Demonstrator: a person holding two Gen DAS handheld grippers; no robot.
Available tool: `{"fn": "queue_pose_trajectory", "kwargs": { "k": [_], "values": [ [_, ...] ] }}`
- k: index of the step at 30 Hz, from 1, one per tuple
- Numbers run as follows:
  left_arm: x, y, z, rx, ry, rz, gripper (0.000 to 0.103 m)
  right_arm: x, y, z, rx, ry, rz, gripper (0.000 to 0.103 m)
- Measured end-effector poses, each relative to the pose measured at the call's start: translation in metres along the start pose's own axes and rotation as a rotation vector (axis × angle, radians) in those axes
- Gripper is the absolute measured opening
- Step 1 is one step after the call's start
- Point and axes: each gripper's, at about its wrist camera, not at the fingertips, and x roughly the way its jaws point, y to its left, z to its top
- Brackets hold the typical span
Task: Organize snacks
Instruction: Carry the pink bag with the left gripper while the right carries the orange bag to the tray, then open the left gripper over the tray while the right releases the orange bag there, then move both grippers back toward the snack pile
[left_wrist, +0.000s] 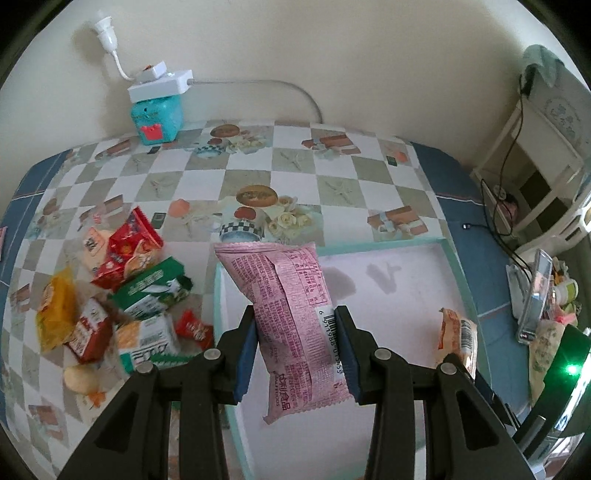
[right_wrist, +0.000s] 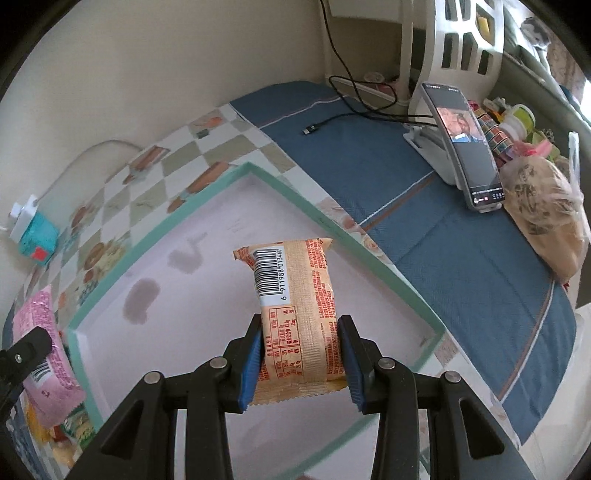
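My left gripper (left_wrist: 295, 332) is shut on a pink snack packet (left_wrist: 291, 310) and holds it over the left part of a shallow white tray with a mint-green rim (left_wrist: 391, 246). My right gripper (right_wrist: 300, 345) is shut on an orange snack packet (right_wrist: 295, 295) and holds it above the same tray (right_wrist: 280, 184). The orange packet also shows at the right in the left wrist view (left_wrist: 458, 332); the pink packet shows at the left edge of the right wrist view (right_wrist: 44, 347). The tray floor under both packets is bare.
A pile of several snack packets (left_wrist: 122, 299) lies on the checked tablecloth left of the tray. A teal box with a white adapter (left_wrist: 157, 114) stands by the back wall. A phone on a stand (right_wrist: 465, 147), a cable (right_wrist: 325, 123) and a bagged item (right_wrist: 546, 218) lie right of the tray.
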Motion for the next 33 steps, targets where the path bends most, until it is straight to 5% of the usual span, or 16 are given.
{"fn": "queue_pose_trajectory", "kwargs": {
  "k": [7, 9, 10, 12, 22, 33],
  "values": [
    [0.024, 0.000, 0.004, -0.008, 0.014, 0.008, 0.044, 0.013, 0.008, 0.007, -0.010, 0.007, -0.015, 0.044],
    [0.023, 0.001, 0.004, -0.006, 0.016, 0.017, 0.049, 0.010, 0.015, 0.008, -0.026, 0.001, -0.005, 0.061],
    [0.022, 0.002, 0.005, -0.007, 0.015, 0.022, 0.059, 0.008, 0.018, 0.007, -0.037, -0.005, -0.004, 0.068],
    [0.013, 0.007, 0.007, -0.018, 0.000, 0.034, 0.072, 0.002, 0.025, 0.007, -0.066, -0.022, -0.006, 0.073],
    [-0.041, 0.055, 0.007, -0.116, -0.057, 0.110, 0.085, -0.039, 0.030, 0.003, -0.077, -0.058, 0.000, 0.103],
    [-0.088, 0.104, -0.022, -0.208, -0.123, 0.153, 0.094, -0.081, 0.048, -0.024, -0.108, -0.065, 0.091, 0.103]
  ]
}}
